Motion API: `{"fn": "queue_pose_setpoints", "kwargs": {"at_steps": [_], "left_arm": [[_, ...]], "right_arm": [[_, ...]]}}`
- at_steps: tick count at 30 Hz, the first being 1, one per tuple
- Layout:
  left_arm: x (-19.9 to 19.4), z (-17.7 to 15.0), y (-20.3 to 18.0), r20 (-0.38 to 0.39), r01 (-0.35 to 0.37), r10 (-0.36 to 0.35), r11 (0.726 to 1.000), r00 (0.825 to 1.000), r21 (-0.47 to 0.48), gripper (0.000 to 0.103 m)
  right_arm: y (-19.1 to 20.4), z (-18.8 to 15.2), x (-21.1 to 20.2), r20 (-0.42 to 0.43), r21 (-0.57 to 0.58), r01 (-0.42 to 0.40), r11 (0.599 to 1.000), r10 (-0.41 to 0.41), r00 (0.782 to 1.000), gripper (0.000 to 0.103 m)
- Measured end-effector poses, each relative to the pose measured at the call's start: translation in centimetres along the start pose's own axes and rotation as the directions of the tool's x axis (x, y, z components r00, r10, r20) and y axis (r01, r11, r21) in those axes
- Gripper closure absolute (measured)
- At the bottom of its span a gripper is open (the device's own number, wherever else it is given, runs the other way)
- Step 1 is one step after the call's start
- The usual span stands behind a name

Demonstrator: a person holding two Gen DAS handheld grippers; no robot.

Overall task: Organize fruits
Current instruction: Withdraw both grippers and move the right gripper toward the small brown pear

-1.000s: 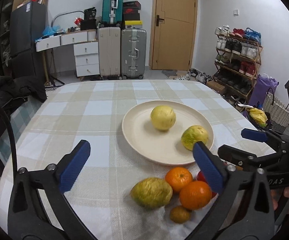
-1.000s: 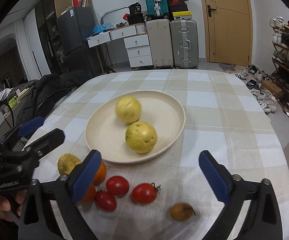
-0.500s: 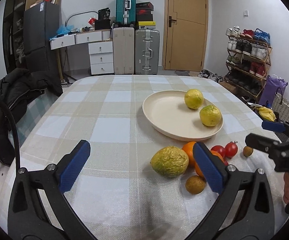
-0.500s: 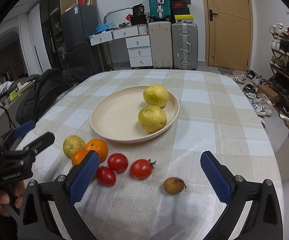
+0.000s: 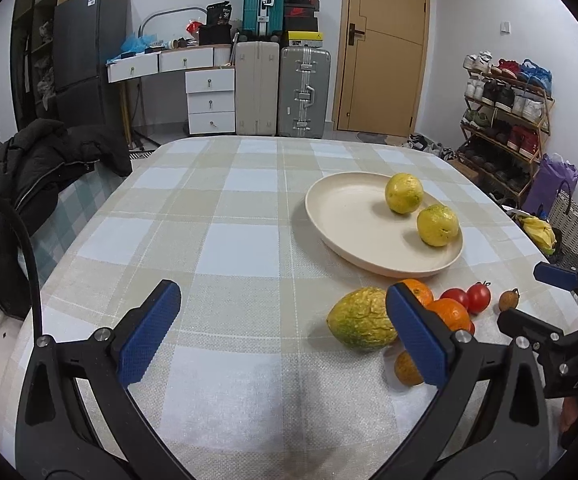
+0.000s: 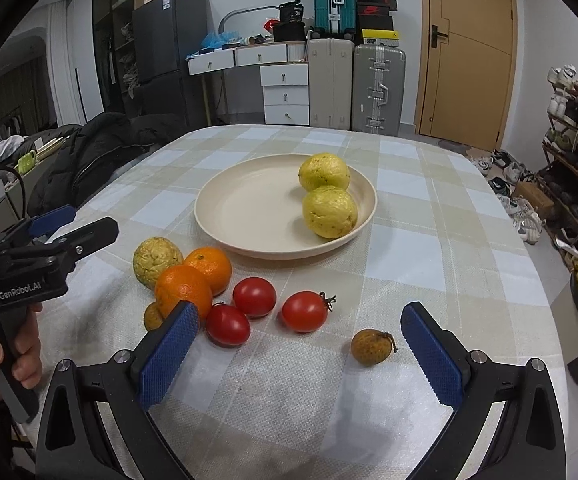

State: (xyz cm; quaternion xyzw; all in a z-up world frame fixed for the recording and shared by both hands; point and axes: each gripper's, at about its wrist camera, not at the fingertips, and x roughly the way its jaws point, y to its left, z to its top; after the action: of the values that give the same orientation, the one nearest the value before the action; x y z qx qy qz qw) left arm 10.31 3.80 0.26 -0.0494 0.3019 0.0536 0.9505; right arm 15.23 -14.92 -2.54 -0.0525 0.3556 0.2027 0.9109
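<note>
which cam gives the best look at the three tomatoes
The right wrist view: all three tomatoes lie unobstructed on the tablecloth between the oranges and the small brown fruit. In the left wrist view, only two tomatoes show clearly; the third is nearly hidden behind an orange.

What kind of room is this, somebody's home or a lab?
Most likely a lived-in room of a home, used for dining and storage. A checked tablecloth covers the table, suitcases stand stacked by the door, and a shoe rack full of shoes lines the wall.
</note>
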Motion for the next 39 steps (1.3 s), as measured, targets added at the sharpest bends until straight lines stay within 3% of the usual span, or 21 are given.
{"fn": "queue_pose_setpoints", "kwargs": {"at_steps": [19, 29, 39], "left_arm": [[0.7, -0.3, -1.3, -0.053, 0.032, -0.029, 0.998, 0.998, 0.055, 0.001], [1.6, -0.7, -1.8, -0.090, 0.048, -0.040, 0.996, 0.995, 0.080, 0.001], [2.2, -0.9, -2.2, -0.128, 0.060, -0.048, 0.994, 0.991, 0.091, 0.001]], "right_arm": [[-2.6, -1.2, 1.2, -0.086, 0.079, 0.064, 0.995, -0.057, 0.995, 0.000], [-4.4, -1.8, 2.0, -0.137, 0.137, 0.061, 0.989, -0.042, 0.990, 0.000], [-4.2, -1.8, 3.8, -0.222, 0.110, 0.076, 0.991, -0.050, 0.974, 0.000]]}}
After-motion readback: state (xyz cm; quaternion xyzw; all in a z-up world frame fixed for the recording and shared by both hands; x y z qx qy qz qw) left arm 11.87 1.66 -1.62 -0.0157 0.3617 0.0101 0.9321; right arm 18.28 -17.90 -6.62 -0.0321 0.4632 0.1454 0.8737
